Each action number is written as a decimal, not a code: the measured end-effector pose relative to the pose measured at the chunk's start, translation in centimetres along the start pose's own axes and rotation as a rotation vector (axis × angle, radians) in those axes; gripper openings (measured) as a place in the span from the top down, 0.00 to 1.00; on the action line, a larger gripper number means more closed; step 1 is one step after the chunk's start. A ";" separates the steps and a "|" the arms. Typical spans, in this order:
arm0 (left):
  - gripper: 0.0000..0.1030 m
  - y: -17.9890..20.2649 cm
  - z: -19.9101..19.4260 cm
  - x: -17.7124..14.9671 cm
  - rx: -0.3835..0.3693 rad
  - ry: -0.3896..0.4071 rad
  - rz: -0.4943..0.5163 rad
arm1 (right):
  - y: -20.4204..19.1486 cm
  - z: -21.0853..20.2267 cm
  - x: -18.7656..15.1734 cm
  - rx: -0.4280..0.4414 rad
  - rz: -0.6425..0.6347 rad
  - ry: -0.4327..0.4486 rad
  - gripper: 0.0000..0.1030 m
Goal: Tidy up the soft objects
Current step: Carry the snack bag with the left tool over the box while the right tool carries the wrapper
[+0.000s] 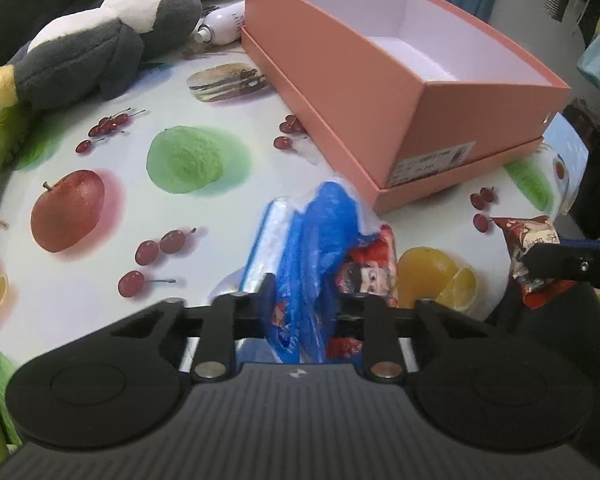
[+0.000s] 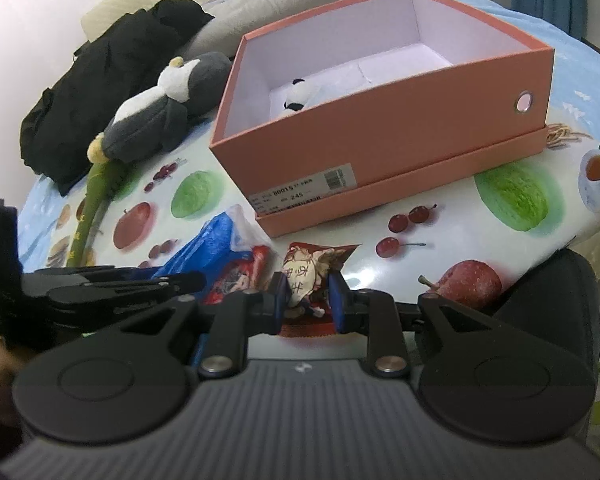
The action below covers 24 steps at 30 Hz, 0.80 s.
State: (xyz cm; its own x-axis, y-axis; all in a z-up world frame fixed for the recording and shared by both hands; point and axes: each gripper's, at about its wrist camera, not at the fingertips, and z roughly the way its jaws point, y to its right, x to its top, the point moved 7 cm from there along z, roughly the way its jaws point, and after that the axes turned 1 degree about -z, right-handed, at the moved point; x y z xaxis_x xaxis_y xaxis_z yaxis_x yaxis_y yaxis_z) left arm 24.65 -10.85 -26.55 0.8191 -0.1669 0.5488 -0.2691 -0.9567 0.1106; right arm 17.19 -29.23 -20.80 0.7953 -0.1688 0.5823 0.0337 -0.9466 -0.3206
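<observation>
Where left claw (image 1: 306, 300) grips blue bag (image 1: 320, 240), print unreadable.

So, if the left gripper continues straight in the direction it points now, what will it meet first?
Most likely the blue plastic bag already between its jaws, then the fruit-print tablecloth below; depth is unclear.

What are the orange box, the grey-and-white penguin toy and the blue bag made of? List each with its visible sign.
Salmon-orange open box: apparently matte cardboard; crisp folded edges, white lining, printed label.
Grey-and-white penguin toy: plush fabric; fuzzy nap, soft bulges.
Crumpled blue bag: probably thin glossy plastic film; translucent, creased, shiny.
</observation>
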 end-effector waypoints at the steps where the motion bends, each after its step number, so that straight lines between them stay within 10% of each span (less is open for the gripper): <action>1: 0.87 -0.1 -0.1 0.0 0.000 0.006 -0.009 | 0.1 0.0 0.0 -0.002 0.004 -0.002 0.74; 24: 0.94 1.6 -13.8 4.4 -0.026 0.314 -0.148 | -2.7 -5.7 4.2 0.025 -0.104 0.160 0.74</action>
State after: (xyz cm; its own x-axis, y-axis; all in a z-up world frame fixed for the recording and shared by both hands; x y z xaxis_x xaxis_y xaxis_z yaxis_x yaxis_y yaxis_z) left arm 20.87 -9.83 -12.51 0.6556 0.0589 0.7528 -0.1751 -0.9579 0.2274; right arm 17.03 -28.91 -13.20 0.6806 -0.1140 0.7238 0.1275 -0.9543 -0.2702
